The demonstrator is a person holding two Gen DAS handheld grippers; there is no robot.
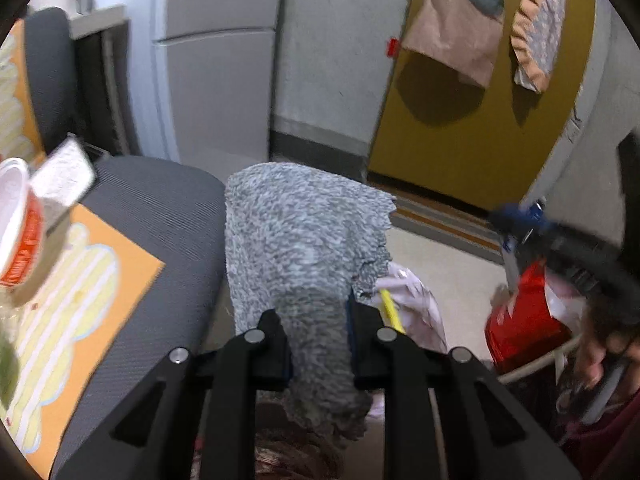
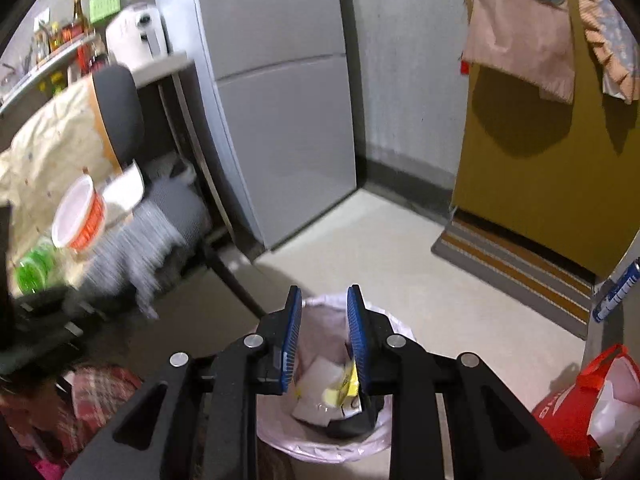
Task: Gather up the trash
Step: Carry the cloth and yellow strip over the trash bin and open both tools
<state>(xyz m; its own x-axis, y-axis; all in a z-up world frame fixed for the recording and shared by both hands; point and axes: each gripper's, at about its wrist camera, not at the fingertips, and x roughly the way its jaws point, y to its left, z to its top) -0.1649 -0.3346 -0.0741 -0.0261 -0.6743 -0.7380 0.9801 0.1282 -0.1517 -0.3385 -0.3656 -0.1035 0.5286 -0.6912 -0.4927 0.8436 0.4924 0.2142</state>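
At the left edge of the left wrist view, a white cup with an orange band (image 1: 18, 220) is seen lying tilted on an orange-and-yellow patterned sheet (image 1: 80, 280) spread over a grey chair seat (image 1: 160, 208); its inside cannot be made out. In the middle, a grey speckled cloth (image 1: 304, 240) is clamped between the pads of the left gripper (image 1: 318, 344), its long axis running from the jaws away and upward, with a loose end hanging below them. Behind the cloth, a pink-lined bin (image 1: 416, 304) is mostly hidden. To the right, a red bag (image 1: 524, 320) is blurred and partly cut off by a dark shape.

In the right wrist view, the same cup (image 2: 78, 220) is seen at left beside a green bottle (image 2: 36, 268), both blurred. In the centre, the right gripper (image 2: 324, 332) is held over the trash bin (image 2: 320, 446), its jaws narrowly parted with nothing between them. White papers and a yellow wrapper (image 2: 348, 384) are seen inside the bin. At the far right, a red bag (image 2: 568, 420) holds white plastic.
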